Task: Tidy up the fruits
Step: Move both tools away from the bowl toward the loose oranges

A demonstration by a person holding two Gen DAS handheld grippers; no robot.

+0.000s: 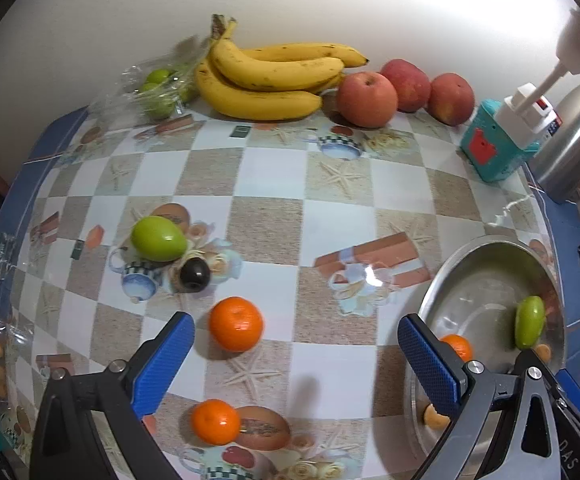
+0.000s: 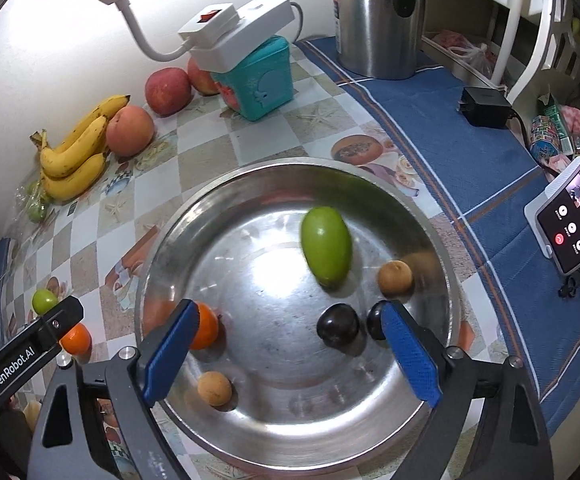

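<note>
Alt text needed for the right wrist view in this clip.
The open right gripper hovers over a steel bowl holding a green fruit, an orange, two dark plums and two small brown fruits. Bananas and apples line the wall behind.

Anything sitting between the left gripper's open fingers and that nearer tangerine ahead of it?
No. In the left wrist view, only bare checkered tablecloth separates the left gripper from the tangerine, just beyond its left finger.
</note>
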